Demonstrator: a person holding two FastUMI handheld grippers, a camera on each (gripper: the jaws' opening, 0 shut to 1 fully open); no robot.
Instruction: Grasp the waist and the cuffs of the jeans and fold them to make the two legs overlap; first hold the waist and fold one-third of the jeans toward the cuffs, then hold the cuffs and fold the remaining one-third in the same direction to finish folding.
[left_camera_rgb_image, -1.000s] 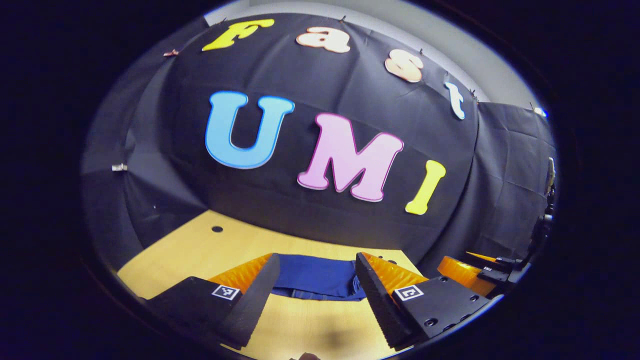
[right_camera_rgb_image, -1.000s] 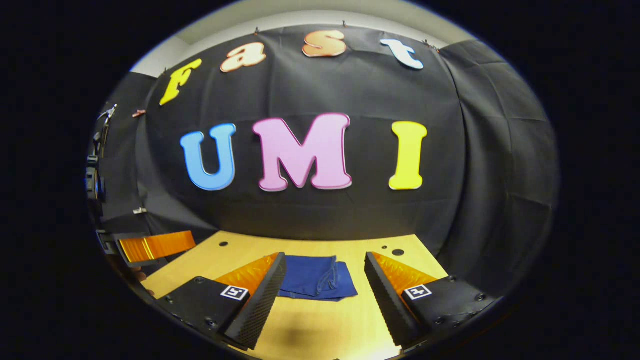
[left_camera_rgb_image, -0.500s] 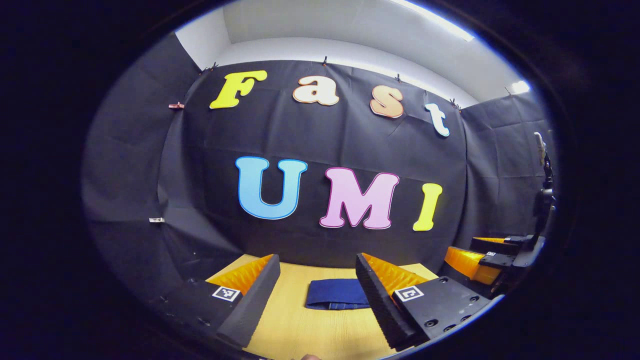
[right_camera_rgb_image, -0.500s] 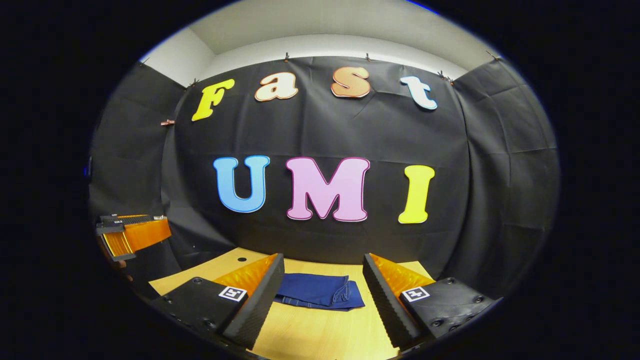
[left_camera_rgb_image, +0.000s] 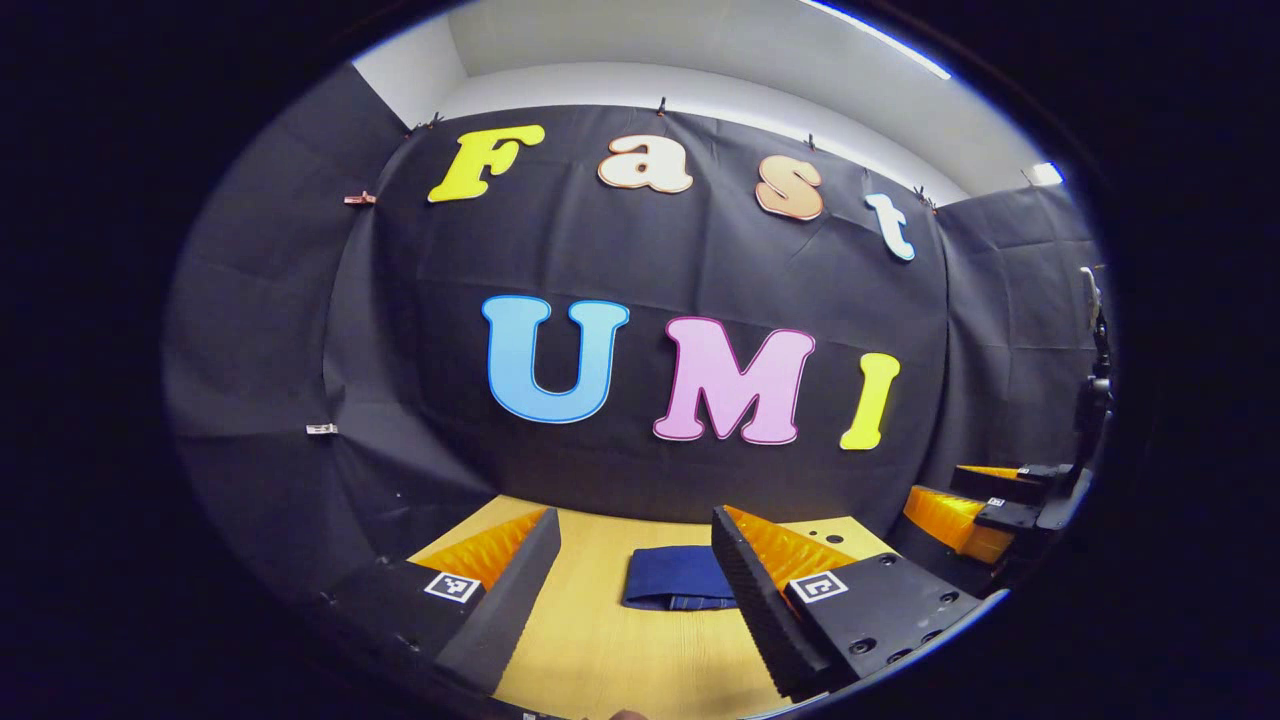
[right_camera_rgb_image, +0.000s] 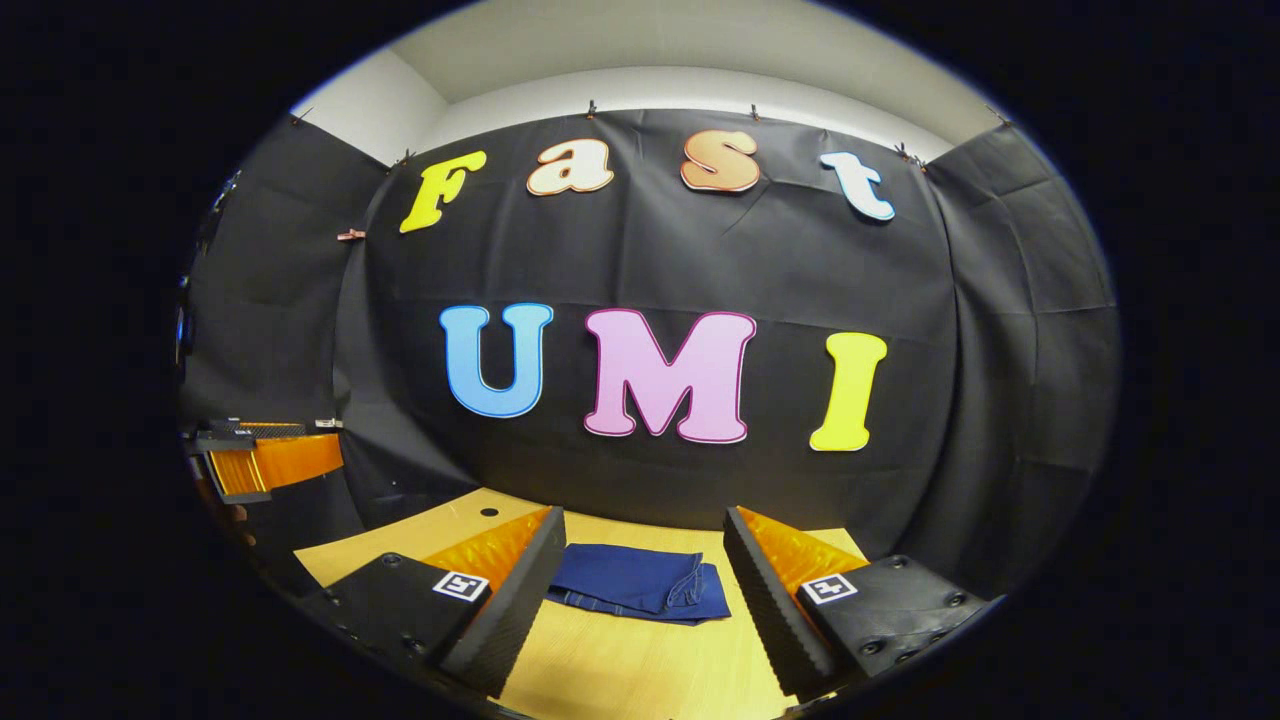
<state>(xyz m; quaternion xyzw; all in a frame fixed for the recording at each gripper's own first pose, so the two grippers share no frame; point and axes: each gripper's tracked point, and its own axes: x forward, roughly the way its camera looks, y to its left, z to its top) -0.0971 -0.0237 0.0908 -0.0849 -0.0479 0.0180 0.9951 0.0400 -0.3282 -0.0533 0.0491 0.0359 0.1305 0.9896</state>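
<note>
The jeans (left_camera_rgb_image: 675, 577) lie folded into a compact dark-blue bundle on the light wooden table (left_camera_rgb_image: 620, 660), toward its far side, near the foot of the black cloth wall (left_camera_rgb_image: 640, 250). In the left gripper view the left gripper (left_camera_rgb_image: 634, 590) has its fingers spread wide with nothing between them; the bundle sits beyond the fingertips, apart from them, its right part hidden behind the right finger. At the right edge of that view the right gripper (left_camera_rgb_image: 975, 505) is seen from the side, raised above the table.

In the right gripper view the right gripper (right_camera_rgb_image: 640, 590) is likewise released, fingers wide and clear of the cloth. The jeans (right_camera_rgb_image: 640, 583) rest ahead between the two fingers, with a loose fold, perhaps a hem or a pocket edge, near the bundle's right end. At the left edge the left gripper (right_camera_rgb_image: 262, 462) shows sideways, off the table.
</note>
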